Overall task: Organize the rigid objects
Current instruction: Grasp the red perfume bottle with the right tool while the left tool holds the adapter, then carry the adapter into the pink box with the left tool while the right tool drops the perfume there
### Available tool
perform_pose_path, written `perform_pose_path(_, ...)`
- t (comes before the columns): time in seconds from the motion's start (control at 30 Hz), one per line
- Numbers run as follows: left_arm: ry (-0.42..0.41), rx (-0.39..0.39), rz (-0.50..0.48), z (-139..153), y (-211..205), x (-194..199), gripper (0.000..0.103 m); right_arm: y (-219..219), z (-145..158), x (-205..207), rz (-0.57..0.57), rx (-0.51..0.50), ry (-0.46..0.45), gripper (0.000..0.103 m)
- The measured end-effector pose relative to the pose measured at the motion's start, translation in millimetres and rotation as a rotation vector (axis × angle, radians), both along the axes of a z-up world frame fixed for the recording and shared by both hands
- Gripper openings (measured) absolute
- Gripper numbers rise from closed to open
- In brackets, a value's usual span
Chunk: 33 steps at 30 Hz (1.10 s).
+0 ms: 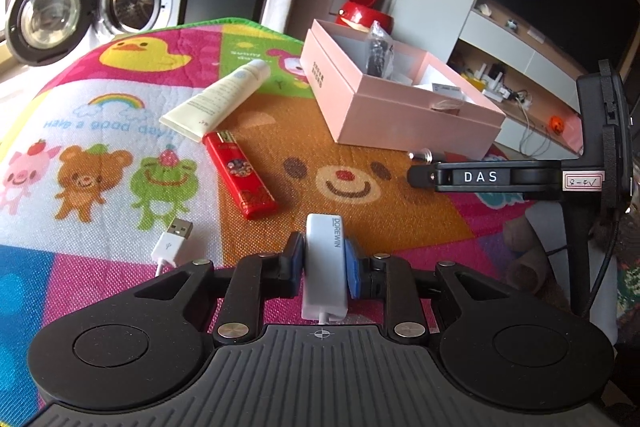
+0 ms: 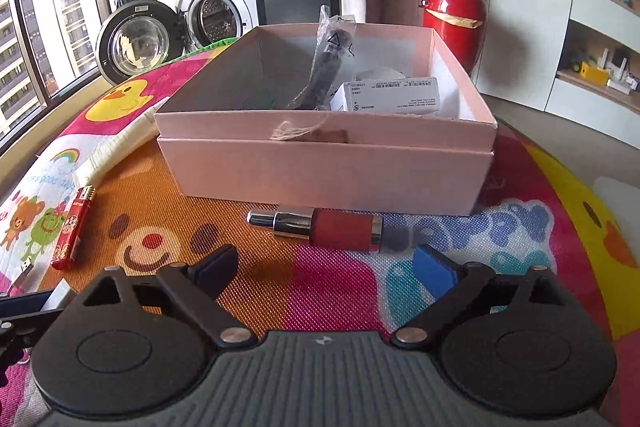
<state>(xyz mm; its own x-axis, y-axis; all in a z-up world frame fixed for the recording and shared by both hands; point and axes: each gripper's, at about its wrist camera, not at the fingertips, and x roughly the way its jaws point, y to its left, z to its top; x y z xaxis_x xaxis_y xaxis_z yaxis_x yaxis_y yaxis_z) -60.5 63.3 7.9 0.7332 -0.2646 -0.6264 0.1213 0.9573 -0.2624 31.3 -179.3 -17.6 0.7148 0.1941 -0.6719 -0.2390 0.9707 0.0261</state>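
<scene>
With the left gripper (image 1: 324,259) clenched on the white charger (image 1: 325,267) and the right gripper (image 2: 336,267) released wide just near of the lipstick (image 2: 316,225) lying against the pink box (image 2: 328,163), I would straddle the lipstick squarely before closing.

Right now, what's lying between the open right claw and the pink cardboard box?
A red and chrome lipstick tube lies on its side on the mat, between the right claw and the pink cardboard box, close to the box; the right wrist view shows it.
</scene>
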Motion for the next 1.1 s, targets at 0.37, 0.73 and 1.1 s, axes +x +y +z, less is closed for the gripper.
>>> perform_pose_path(0.37, -0.001, 0.033, 0.031, 2.7, -7.2, -6.9, 0.025, 1.0, -0.4, 1.6, -0.061, 0.022, -0.037, 0.079)
perform_pose_path(0.73, 0.035, 0.068, -0.091, 13.7, -5.4, -17.1, 0.025, 4.0, -1.7, 1.2, -0.053, 0.007, -0.035, 0.081)
perform_pose_path(1.1, 0.112, 0.085, -0.079, 12.3, -9.1, -18.6, 0.026, 3.6, -1.7, 0.8, -0.05, 0.02, -0.036, 0.083)
